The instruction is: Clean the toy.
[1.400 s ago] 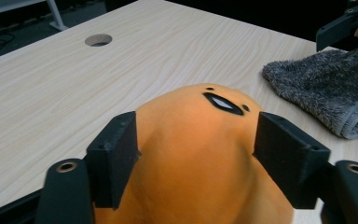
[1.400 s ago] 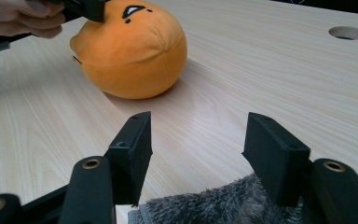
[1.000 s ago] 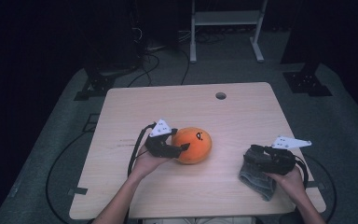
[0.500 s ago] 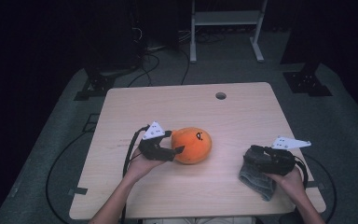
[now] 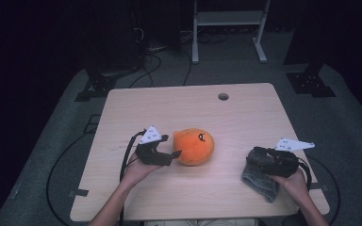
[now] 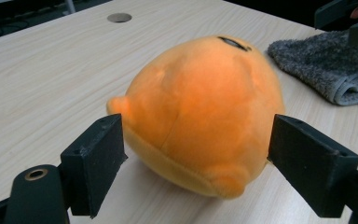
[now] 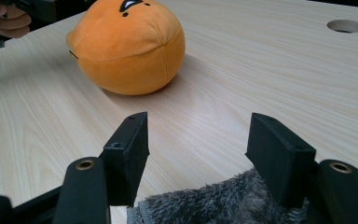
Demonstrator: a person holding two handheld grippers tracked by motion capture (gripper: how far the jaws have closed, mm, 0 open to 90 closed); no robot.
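We see the orange plush toy (image 5: 194, 146) lying on the wooden counter (image 5: 184, 108), a little toward seven o'clock of its middle, its stitched face turned up. At the toy's nine o'clock side sits our left gripper (image 5: 173, 154); in the left gripper view its jaws flank the plush (image 6: 200, 112) on both sides and have just been opening, the pads standing clear of the fabric or barely brushing it. Well apart, toward four o'clock on the counter, a grey towel (image 5: 260, 181) lies crumpled. Our right gripper (image 5: 253, 157) rests over it, jaws spread wide above the pile (image 7: 214, 205), pinching nothing.
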